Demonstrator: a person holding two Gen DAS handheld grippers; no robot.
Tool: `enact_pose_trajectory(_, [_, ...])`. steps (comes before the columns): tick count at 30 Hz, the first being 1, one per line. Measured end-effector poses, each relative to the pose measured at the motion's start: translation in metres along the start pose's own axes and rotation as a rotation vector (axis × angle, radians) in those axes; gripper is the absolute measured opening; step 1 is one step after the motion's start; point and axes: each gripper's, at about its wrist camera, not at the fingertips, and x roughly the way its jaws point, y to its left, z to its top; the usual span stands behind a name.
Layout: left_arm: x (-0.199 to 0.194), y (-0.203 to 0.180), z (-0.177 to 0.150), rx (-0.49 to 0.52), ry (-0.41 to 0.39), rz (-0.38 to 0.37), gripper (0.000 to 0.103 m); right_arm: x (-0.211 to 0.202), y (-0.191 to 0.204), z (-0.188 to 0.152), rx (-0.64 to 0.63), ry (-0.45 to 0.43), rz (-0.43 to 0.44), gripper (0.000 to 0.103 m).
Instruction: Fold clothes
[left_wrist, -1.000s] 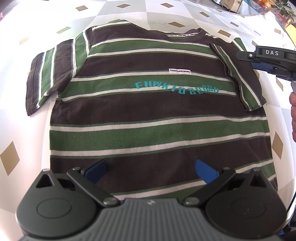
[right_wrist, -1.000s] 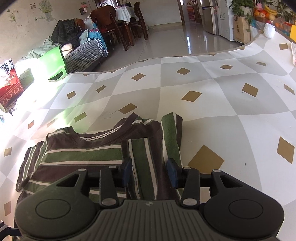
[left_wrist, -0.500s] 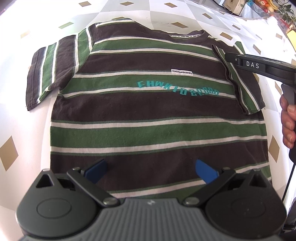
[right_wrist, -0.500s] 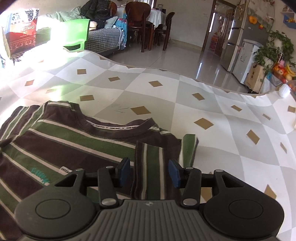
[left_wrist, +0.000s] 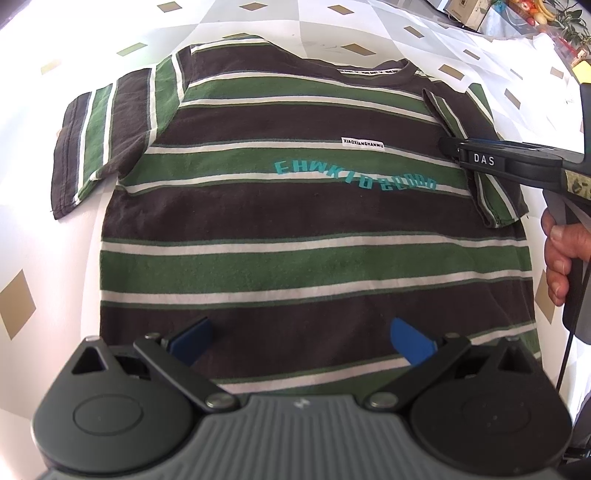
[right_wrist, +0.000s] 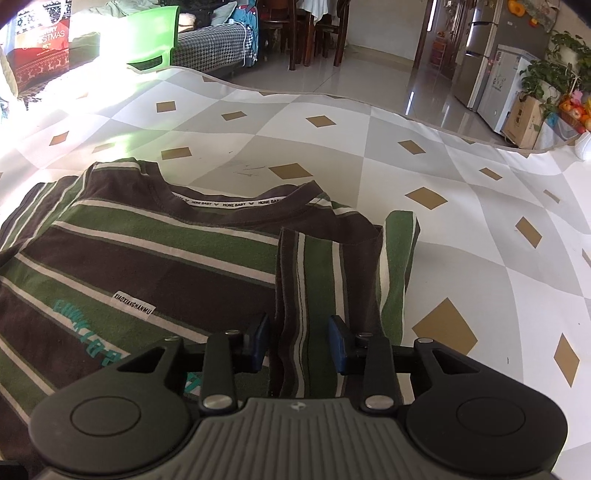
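A brown, green and white striped T-shirt lies flat, front up, on a checked tablecloth. Its left sleeve is spread out. Its right sleeve is folded in over the chest. My left gripper is open wide above the shirt's hem. My right gripper is partly open, its blue pads either side of the folded sleeve, low over it. The right gripper also shows in the left wrist view at the sleeve.
The tablecloth has bare room to the right of the shirt. The table's far edge runs behind it. Beyond are chairs, a green stool, a fridge and a cardboard box.
My right gripper has swung inward over the shirt, along the folded right sleeve, and its jaws have opened a little wider. My left gripper has stayed open over the hem.
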Motion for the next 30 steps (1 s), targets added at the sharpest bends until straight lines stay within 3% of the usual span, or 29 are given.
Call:
enact_pose_trajectory(4, [0.000,-0.001,0.000,0.000,-0.001,0.003,0.103,-0.002,0.000,0.002,-0.005,-0.002,-0.022,0.007])
enact_pose_trajectory(7, [0.000,0.000,0.000,0.000,-0.002,0.005,0.103,-0.005,-0.003,0.002,0.001,-0.010,-0.035,0.006])
enact_pose_trajectory(16, [0.002,-0.001,0.000,0.007,-0.003,0.011,0.103,-0.027,-0.042,0.010,0.115,-0.077,-0.110,0.005])
enact_pose_trajectory(22, [0.003,-0.002,-0.002,0.014,-0.007,0.020,0.103,-0.043,-0.094,0.010,0.235,-0.112,-0.227,0.005])
enact_pose_trajectory(25, [0.004,-0.003,-0.002,0.022,-0.008,0.026,0.103,-0.044,-0.121,0.003,0.290,-0.086,-0.329,0.006])
enact_pose_trajectory(27, [0.004,-0.003,-0.002,0.025,-0.009,0.028,0.103,-0.044,-0.136,-0.003,0.328,-0.058,-0.389,0.012])
enact_pose_trajectory(28, [0.004,-0.003,-0.002,0.026,-0.010,0.029,0.103,-0.045,-0.141,-0.007,0.348,-0.050,-0.413,0.023])
enact_pose_trajectory(30, [0.004,-0.003,-0.002,0.024,-0.011,0.032,0.103,-0.049,-0.149,-0.011,0.380,-0.050,-0.402,0.024])
